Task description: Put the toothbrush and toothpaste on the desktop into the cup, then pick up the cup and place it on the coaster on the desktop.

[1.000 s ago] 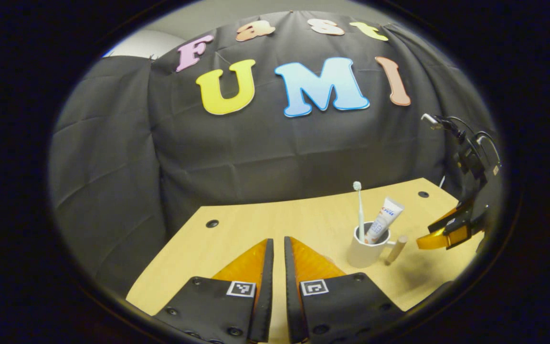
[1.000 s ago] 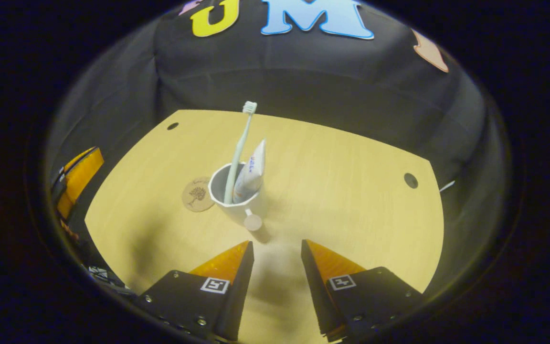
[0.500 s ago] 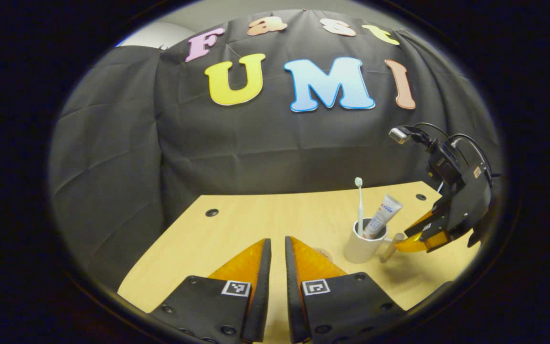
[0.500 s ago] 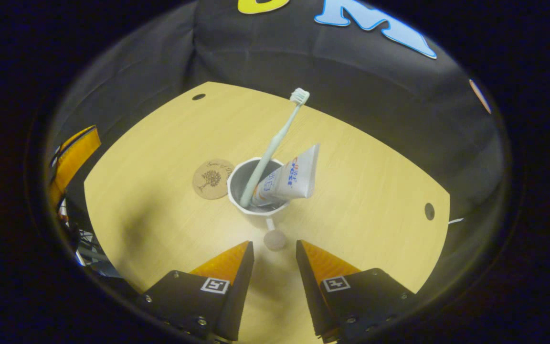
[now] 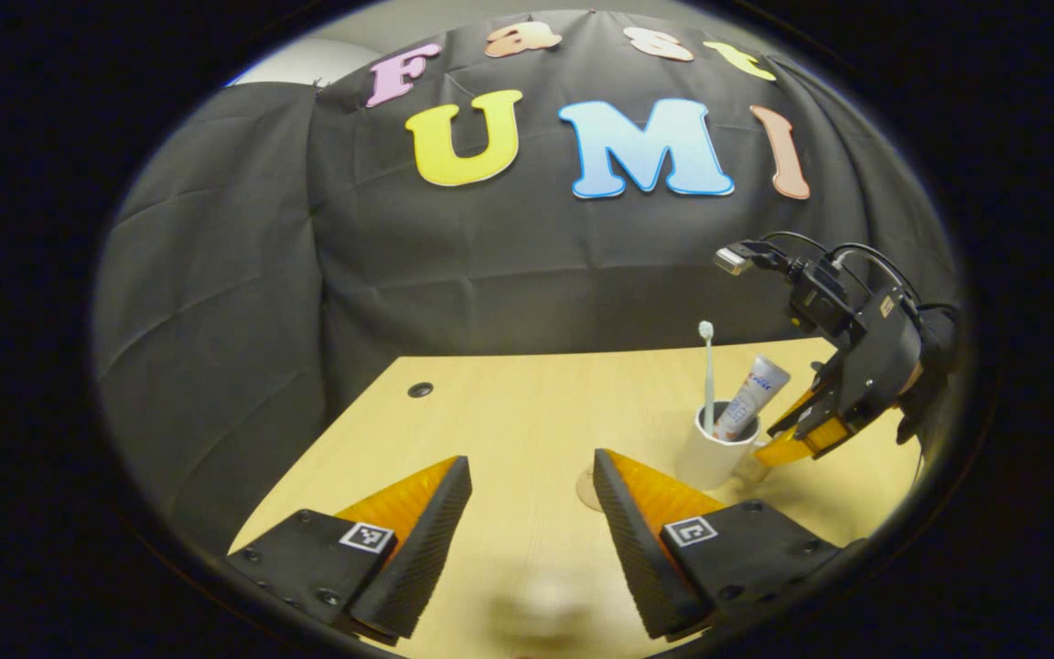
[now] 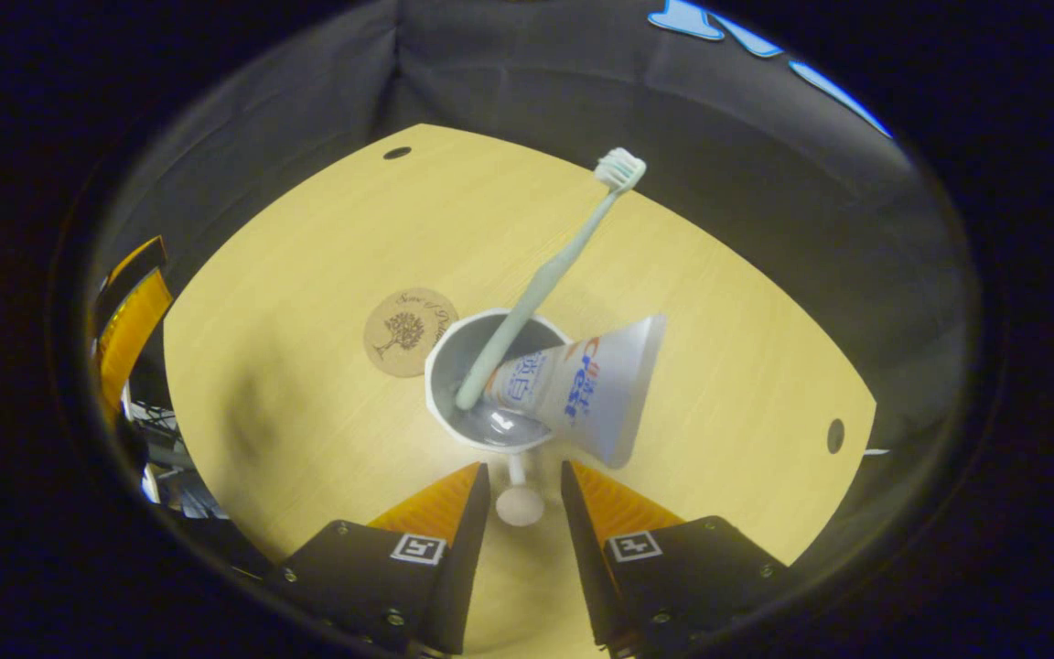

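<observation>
The white cup [image 6: 490, 403] is standing on the desk [image 6: 307, 275] just beside the coaster [image 6: 410, 320], holding the toothbrush [image 6: 545, 275] and toothpaste [image 6: 582, 389]. The right gripper [image 6: 520, 490] is straddling the cup's handle [image 6: 519, 502], fingers parted, contact unclear. The left gripper [image 5: 532, 480] is hanging open, well apart from the cup.

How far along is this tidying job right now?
Done: toothbrush and toothpaste stand in the cup. In hand: the right gripper has its fingers either side of the cup's handle, not visibly clamped. Left: lifting the cup onto the coaster beside it.
</observation>
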Demonstrator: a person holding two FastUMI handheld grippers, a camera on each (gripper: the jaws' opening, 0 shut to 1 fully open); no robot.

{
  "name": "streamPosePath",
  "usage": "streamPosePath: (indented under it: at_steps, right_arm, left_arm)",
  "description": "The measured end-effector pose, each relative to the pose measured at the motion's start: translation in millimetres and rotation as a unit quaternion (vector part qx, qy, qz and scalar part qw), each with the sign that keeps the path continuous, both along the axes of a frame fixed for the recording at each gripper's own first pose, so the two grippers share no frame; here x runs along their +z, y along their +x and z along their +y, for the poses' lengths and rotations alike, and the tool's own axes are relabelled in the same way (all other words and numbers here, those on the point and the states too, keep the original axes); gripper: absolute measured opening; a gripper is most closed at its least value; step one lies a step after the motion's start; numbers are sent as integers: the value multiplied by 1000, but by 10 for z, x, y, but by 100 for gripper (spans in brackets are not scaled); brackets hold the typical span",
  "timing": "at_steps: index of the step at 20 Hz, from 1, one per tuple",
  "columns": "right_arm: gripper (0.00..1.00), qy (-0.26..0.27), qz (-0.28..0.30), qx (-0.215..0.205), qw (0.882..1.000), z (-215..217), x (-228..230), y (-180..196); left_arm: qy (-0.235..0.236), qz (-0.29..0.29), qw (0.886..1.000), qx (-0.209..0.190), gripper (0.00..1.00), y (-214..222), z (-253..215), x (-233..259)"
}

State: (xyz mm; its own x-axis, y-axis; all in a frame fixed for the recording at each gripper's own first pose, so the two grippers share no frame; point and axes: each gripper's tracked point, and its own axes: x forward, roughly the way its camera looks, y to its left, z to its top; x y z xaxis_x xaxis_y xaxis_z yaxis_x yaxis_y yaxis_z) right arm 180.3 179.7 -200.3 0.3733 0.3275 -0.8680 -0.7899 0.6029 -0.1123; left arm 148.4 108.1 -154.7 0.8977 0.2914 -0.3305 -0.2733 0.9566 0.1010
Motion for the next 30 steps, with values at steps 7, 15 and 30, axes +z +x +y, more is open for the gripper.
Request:
streamPosePath:
  at_steps: [7, 15, 30]
  right_arm:
    - [33, -18, 30, 13, 999, 76, -187, 31]
    - [16, -16, 31, 13, 999, 93, -197, 31]
    - [16, 10, 28, 8, 1000, 307, -13, -90]
  left_arm:
    - [-6, 11, 1000, 27, 94, -78, 143, -91]
    - [-5, 17, 999, 27, 91, -34, 172, -138]
    - [-15, 19, 999, 42, 94, -238, 214, -159]
